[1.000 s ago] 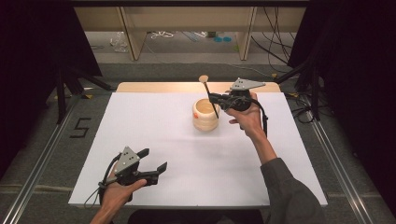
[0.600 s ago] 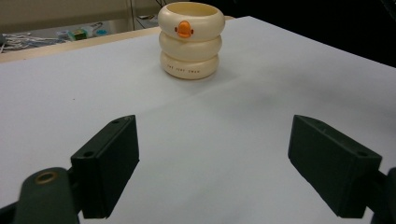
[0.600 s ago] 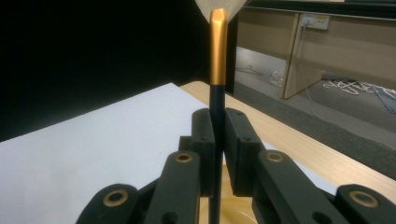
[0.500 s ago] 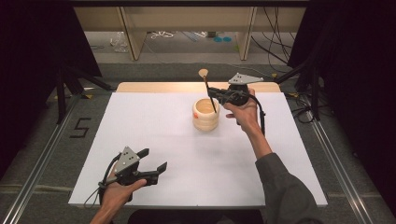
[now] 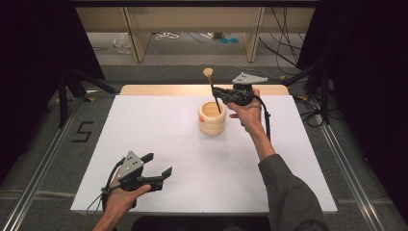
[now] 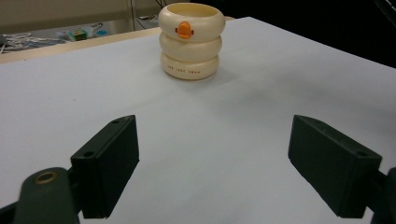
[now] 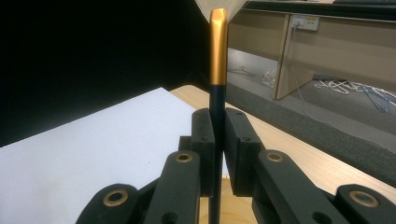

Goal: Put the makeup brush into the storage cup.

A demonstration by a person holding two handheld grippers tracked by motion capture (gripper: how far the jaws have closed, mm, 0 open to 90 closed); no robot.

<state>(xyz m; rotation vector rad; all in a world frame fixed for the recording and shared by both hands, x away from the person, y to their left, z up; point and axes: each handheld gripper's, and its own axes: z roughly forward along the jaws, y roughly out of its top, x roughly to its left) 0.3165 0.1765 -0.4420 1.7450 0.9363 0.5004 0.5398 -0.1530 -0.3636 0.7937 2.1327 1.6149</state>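
Observation:
A cream cup made of stacked rings stands upright on the far middle of the white table top; in the left gripper view the cup shows an orange beak on its side. My right gripper is shut on the black handle of a brush, which tilts with its pale tip up and its lower end over the cup's mouth. In the right gripper view the brush rises with a gold band between the shut right gripper jaws. My left gripper rests open and empty near the front left, also the left gripper.
The white table top ends in a wooden strip at the far side. Beyond it stands a low shelf with cables on the floor. A "5" mark lies on the floor at the left.
My right gripper has lifted the brush a little, so its tip stands higher and its lower end has risen toward the cup's rim. The left gripper has stayed put.

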